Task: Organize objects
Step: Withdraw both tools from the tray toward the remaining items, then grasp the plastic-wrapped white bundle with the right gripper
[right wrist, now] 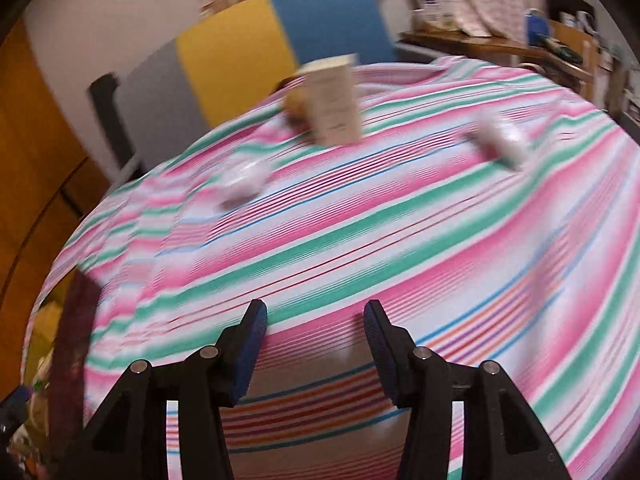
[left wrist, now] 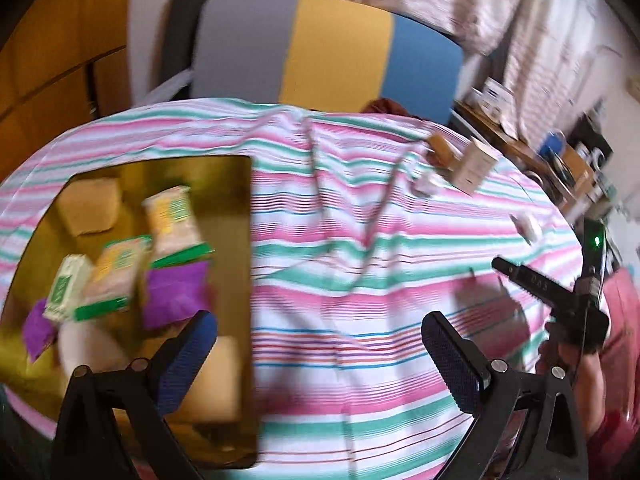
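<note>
Standing upright, beige carton (right wrist: 334, 102), white bottle (right wrist: 502, 140) lying slantwise beside it.

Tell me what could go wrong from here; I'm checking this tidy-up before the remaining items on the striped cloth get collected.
1. The tall beige cardboard box stands upright on the wrinkled pink-and-green striped cloth; a nudge from the right hand-held gripper, whose jaws are open and empty, could tip it.
2. The small white rounded objects lie loose and might roll when touched.
3. The yellow bin already looks crowded with packets, so added items may not settle.
</note>
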### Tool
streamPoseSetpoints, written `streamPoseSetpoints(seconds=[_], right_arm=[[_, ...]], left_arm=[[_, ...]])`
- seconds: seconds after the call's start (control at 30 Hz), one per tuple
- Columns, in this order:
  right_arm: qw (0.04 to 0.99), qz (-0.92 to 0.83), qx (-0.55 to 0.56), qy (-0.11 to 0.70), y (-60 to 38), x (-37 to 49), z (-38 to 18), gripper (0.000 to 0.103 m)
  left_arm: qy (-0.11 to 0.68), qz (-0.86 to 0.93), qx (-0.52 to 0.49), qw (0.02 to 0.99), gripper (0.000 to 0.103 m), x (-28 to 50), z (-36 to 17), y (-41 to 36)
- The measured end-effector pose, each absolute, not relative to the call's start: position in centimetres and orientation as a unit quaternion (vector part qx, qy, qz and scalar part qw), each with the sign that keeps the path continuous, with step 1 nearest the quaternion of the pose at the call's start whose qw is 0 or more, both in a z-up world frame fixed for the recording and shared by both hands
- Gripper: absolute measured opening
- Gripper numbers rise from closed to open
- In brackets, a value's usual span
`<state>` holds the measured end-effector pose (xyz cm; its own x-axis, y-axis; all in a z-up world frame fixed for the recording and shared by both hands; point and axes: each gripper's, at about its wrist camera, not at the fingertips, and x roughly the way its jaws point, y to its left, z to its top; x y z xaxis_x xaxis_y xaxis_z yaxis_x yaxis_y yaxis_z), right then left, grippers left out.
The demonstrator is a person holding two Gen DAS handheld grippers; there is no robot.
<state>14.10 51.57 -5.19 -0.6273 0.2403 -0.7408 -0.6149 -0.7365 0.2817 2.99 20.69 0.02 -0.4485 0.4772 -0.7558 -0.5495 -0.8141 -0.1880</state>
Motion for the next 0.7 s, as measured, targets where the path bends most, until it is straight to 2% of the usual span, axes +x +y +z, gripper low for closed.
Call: streamPoseSetpoints(seconds=[0.4,0.7], right_arm=[[0.360,0.850,-0.301,0.241,66.6,15.1,-1.7,0.056],[0.370,0.843,-0.333,0.203,70.6,12.4,-4.2,0.056]], left_arm=[[0.077,0.814,-0.458,0.348,0.103,4.1,-1.9,28.0],[0.095,0.809,-0.465,0.348,0.103,3.6,-2.8,29.8]])
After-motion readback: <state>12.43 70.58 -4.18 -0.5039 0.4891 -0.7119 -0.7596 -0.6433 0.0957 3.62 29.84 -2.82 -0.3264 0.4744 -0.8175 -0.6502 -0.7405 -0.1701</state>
